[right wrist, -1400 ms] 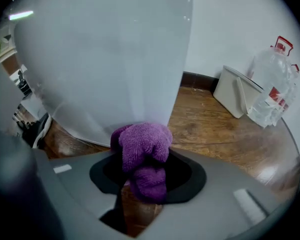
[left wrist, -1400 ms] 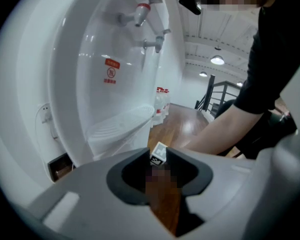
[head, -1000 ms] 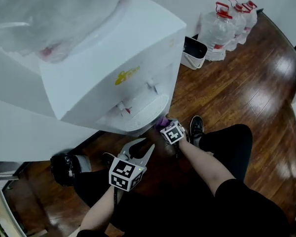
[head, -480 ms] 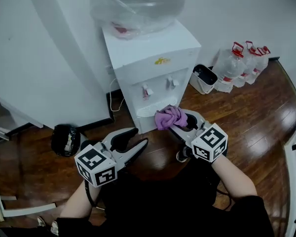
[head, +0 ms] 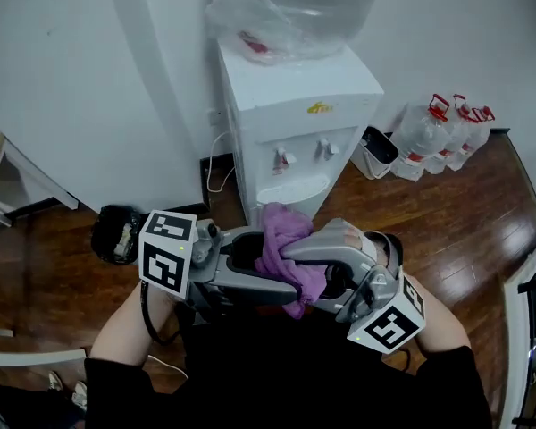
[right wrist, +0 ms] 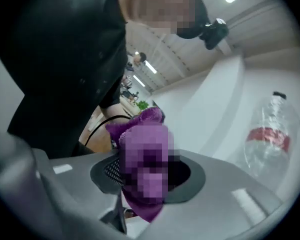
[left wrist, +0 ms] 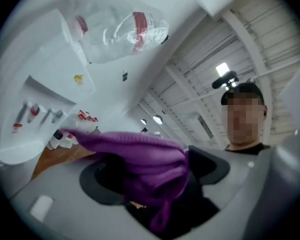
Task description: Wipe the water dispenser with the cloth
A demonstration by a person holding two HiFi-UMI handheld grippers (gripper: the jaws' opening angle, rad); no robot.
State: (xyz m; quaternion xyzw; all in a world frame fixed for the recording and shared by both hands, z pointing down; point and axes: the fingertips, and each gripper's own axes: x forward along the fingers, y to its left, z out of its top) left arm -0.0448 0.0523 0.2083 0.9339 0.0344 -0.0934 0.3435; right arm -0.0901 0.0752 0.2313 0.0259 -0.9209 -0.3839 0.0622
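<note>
Cloth: The purple cloth was up in the air, near the person, in the middle of the scene. It sat between the two tools and well apart from the water dispenser.

Right gripper: The right gripper was clamped on the cloth. A bunch of it stood out between the jaws and a corner hung below them.

Left gripper: The left gripper had its jaws wide apart; they had just been opening. The cloth lay between them, across the dark pads, but the pads did not press on it.

Water dispenser: It stood farther off, against the white wall. A bottle under plastic film was on top of it. Two taps and a drip tray were on its front.

Contact: No tool and no part of the cloth touched the dispenser.

Done, as I judged: The cloth was in hand and held at about the height of the dispenser. I could not tell whether any face of the dispenser was already wiped, since its white surfaces showed no marks either way.

Left to do, as I judged: The open left jaws probably had to take or rearrange the cloth. After that, the cloth had to go to the top and the front of the dispenser for wiping.

Around: Some water jugs and a small bin stood on the wooden floor, to the right of the dispenser.
</note>
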